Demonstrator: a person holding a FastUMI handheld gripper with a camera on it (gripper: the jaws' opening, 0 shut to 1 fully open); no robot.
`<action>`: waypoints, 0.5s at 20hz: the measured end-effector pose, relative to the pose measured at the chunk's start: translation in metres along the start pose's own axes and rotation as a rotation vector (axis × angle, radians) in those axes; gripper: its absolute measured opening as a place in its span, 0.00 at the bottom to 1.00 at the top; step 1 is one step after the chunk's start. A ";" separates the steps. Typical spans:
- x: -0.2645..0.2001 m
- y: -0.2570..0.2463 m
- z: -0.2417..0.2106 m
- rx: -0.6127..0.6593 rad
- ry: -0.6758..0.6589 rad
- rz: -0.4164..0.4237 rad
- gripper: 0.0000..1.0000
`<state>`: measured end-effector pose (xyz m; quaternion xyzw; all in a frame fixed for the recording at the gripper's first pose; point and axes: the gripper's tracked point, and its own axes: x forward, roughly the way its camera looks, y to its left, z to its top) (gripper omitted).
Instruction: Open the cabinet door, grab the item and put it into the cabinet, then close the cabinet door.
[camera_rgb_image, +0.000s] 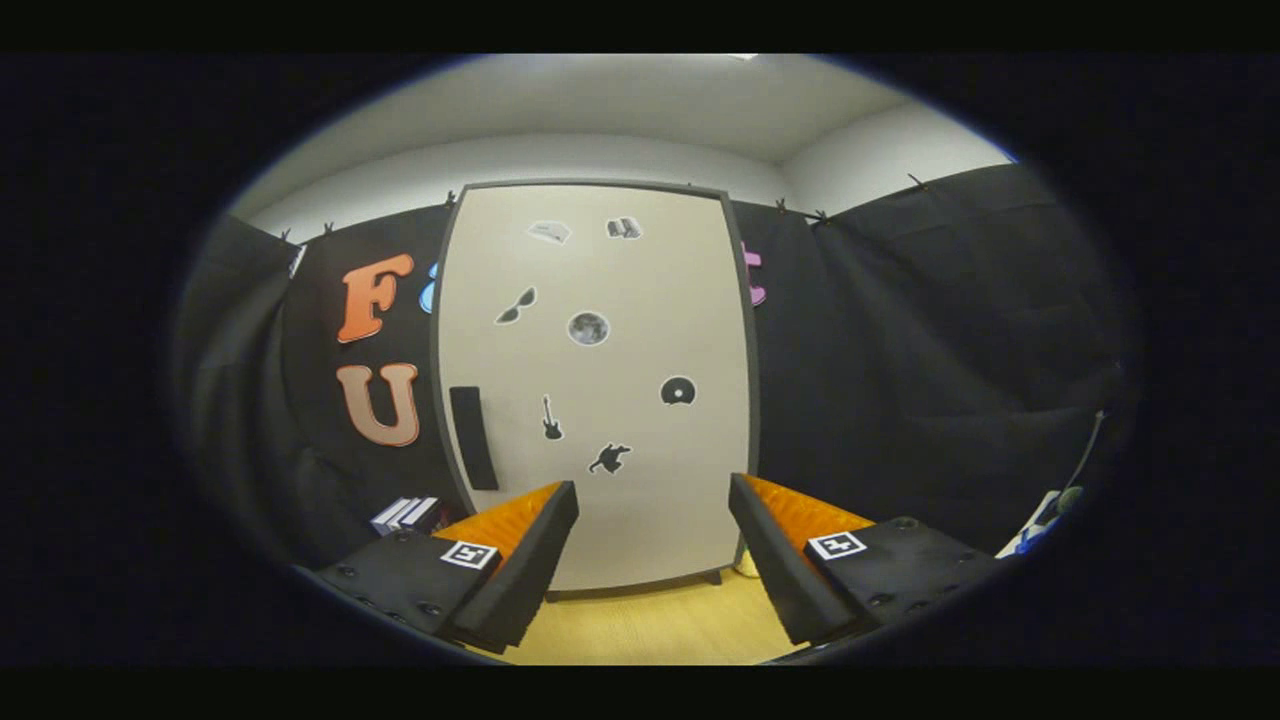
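Your cabinet door (640, 400) stands shut, flush in its dark frame, straight ahead of and beyond the fingers, with its dark handle (473, 437) a vertical bar near the door's left edge and a scatter of small stickers (588, 328) across the face. A shut door fits two stages equally — the item waiting outside with the door yet to be swung, or the item already inside and the door closed on it — and this one view does not settle which. The gripper (651, 510) is spread wide, its fingers apart and holding nothing, the pale door showing in the gap between them; they are well short of the handle. Which thing is the item you cannot be sure of: a small stack that looks like books (405, 514) lies low at the left, beside the cabinet's foot and partly behind the left finger — too small and cut off to name firmly. A pale rounded thing (745, 566) peeps out at the cabinet's lower right corner, mostly hidden by the right finger. The cabinet's interior is hidden behind the door. The wooden bench (650, 625) shows below the fingers, and some blue-and-white gear with a thin rod (1050, 515) sits far right, hard to make out.
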<state>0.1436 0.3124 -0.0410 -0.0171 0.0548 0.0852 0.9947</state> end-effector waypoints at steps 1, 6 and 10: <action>-0.004 -0.004 0.004 0.001 -0.008 -0.009 0.97; -0.018 -0.018 0.012 0.021 -0.033 -0.047 0.97; -0.022 -0.014 0.012 0.015 -0.039 -0.039 0.97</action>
